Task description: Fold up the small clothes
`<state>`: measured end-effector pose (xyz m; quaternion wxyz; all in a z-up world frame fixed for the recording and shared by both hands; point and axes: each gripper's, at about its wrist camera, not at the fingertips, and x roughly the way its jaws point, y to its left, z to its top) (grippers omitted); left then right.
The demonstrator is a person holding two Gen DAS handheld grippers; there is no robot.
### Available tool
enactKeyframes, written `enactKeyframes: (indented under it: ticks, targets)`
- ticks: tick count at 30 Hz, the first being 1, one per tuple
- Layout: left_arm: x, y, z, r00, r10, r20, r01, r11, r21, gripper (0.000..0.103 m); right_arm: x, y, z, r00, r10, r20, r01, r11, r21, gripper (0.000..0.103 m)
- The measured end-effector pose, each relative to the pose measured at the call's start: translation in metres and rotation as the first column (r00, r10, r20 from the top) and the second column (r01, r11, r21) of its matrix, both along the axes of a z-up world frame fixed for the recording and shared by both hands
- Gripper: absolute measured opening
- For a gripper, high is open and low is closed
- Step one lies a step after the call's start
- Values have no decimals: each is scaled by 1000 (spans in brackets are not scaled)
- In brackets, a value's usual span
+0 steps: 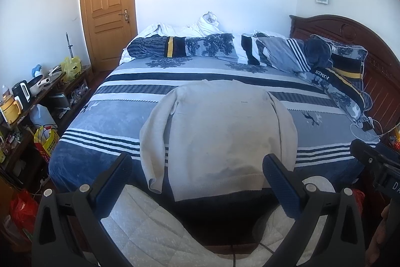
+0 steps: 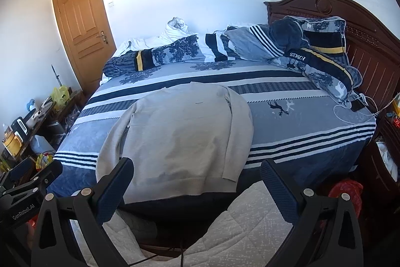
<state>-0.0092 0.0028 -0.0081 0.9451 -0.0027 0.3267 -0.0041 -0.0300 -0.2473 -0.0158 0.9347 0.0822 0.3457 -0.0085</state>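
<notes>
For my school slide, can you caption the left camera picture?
Open left gripper above a pale sweater spread flat on a striped bed.

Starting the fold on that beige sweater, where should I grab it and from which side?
Take the sweater by its sleeve cuffs near the hem, coming from the foot of the bed. It lies flat with both sleeves down its sides and the hem toward you, so the left gripper and right gripper, both open, each reach a cuff.

Pale grey sweater (image 1: 220,131) lies flat, unfolded, on bed
</notes>
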Motion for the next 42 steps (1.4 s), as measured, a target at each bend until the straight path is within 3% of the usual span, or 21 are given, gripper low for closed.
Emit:
enactKeyframes:
  ticks: [32,42]
  targets:
    - [-3,7,-9,1000,12,-17,-11,1000,14,103,2,0,1,1000,21,12,-21,1000,-12,103]
    - [15,15,-24,996,25,-82,-24,1000,13,103,12,7,-10,999,38,-10,-38,999,-13,103]
